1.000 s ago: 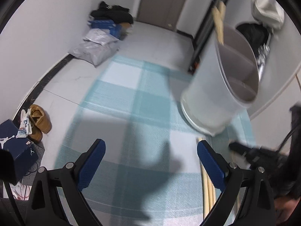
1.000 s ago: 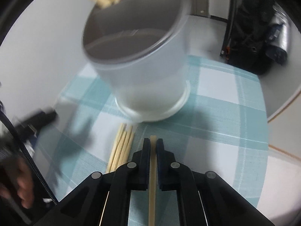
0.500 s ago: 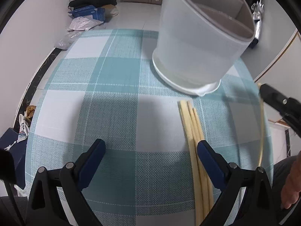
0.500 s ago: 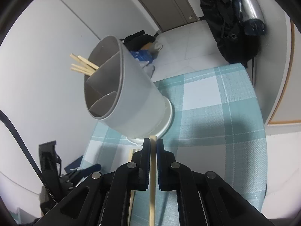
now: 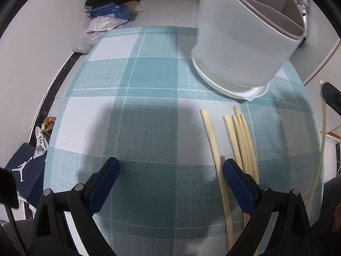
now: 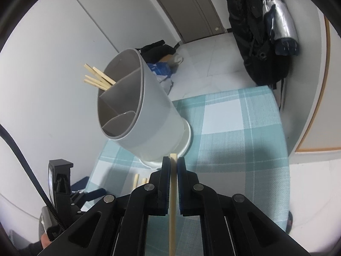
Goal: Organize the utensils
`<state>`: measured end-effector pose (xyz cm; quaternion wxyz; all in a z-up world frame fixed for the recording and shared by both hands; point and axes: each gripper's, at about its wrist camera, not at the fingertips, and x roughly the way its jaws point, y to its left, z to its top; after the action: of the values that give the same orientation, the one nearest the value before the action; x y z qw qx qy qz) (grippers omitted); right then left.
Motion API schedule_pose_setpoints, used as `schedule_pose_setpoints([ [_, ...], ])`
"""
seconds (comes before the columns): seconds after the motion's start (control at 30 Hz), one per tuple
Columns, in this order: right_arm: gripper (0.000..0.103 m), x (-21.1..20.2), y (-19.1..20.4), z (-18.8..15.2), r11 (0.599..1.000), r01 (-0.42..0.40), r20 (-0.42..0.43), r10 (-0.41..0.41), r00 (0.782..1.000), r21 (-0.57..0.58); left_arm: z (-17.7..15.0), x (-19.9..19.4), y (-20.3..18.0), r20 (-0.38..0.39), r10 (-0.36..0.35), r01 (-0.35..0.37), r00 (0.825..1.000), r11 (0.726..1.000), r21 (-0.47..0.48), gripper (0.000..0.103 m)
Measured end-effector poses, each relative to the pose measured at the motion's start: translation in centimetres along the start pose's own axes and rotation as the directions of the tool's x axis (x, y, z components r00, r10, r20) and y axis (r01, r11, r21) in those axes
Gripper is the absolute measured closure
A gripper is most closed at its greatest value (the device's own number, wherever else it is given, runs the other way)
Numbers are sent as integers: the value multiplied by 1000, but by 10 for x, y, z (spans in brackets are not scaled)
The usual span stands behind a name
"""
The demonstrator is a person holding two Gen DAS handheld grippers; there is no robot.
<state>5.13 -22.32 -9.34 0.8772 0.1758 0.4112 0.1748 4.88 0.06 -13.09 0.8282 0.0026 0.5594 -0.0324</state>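
Clamping one chopstick (image 6: 173,194) between its fingers, the right gripper (image 6: 173,162) faces the utensil holder (image 6: 147,115); left gripper (image 5: 170,170) fingers spread, loose chopsticks (image 5: 240,140) beside its right finger

Only a Jumpman logo shows, seemingly on a dark box (image 5: 25,170).

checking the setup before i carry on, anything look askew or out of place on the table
One thing: of the loose chopsticks on the checked cloth below the holder, one chopstick lies apart to the left, while the rest are bunched together. The holder stands upright, and nothing looks spilled or damaged.
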Motion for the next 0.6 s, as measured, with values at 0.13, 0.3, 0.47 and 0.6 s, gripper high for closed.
schedule_pose_setpoints([
  [0.13, 97, -3, 0, 0, 1000, 1, 12, 0, 1000, -5, 7, 1, 1, -5, -3, 3, 1000, 1000, -21, 7],
  [0.3, 97, -7, 1, 1, 1000, 1, 22, 0, 1000, -13, 16, 4, -9, 9, -7, 7, 1000, 1000, 14, 19],
  [0.47, 97, -10, -1, 2, 1000, -1, 36, 2, 999, -9, 29, 9, -13, 2, -17, 17, 1000, 998, 53, 68],
  [0.6, 97, -13, -1, 2, 1000, 6, 47, -5, 999, -16, 32, 8, -12, -6, -43, 43, 999, 998, 42, 97],
])
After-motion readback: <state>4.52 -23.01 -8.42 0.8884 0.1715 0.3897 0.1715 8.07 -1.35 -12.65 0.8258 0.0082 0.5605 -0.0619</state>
